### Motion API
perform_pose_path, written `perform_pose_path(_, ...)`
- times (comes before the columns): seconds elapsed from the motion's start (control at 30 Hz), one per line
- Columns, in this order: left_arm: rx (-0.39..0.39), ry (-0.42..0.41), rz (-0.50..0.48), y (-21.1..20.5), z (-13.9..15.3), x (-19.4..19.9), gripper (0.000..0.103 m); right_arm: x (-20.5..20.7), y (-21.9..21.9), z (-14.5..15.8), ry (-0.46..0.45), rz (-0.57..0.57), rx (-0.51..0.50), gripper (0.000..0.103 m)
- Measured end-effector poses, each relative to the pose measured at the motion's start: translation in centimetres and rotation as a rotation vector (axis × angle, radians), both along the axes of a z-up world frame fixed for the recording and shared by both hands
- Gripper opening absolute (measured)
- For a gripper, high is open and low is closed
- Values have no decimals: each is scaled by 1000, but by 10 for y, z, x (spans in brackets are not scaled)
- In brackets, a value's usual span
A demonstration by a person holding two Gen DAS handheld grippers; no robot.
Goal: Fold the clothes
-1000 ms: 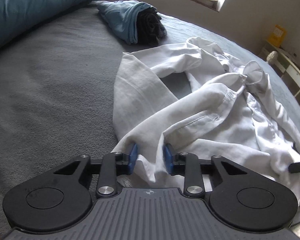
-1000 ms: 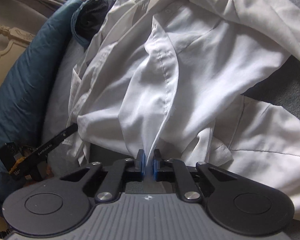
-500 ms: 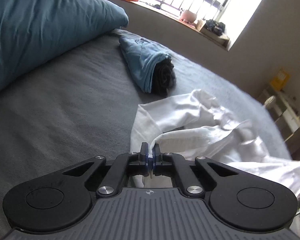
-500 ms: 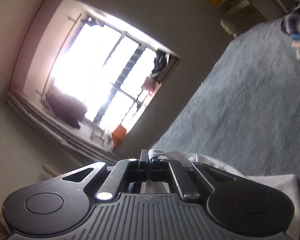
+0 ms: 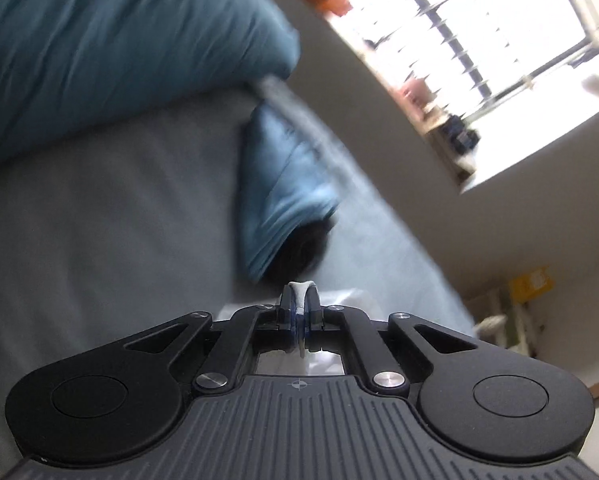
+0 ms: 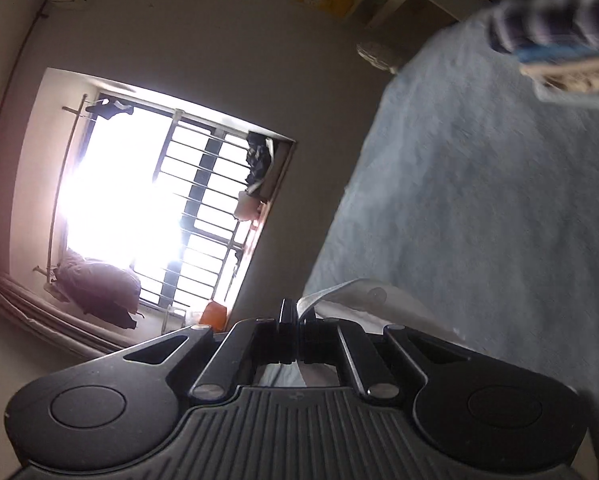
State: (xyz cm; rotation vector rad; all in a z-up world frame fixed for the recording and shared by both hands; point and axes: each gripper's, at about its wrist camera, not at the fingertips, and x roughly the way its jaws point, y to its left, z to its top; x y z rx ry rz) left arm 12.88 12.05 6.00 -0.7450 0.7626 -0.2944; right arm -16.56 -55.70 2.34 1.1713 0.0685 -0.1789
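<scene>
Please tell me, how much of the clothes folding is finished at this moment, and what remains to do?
Done: a blue garment, folded around something dark, already lies on the grey bed. In hand: the left claw and the right claw are each shut on white shirt fabric, lifted toward the window. Left: the shirt shows no fold yet; it probably needs spreading flat first. The blurred checked cloth may also wait.

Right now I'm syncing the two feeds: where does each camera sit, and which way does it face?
Left wrist: sits behind the left gripper, facing along the bed toward pillow and window; jaws pinch the shirt.
Right wrist: behind the right gripper, rolled sideways, facing window and bed; jaws pinch shirt.
Shared: window, bed, shirt.
</scene>
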Motion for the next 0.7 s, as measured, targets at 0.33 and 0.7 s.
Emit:
perform_pose_path(0.33,61,-272,114,73,84,-61,1,-75,-26,67,-47,-153,-205,2)
perform_pose_path(0.7,128,106,131,130,-71,-122,1,-175,-51,-76,313,-283,-13,2)
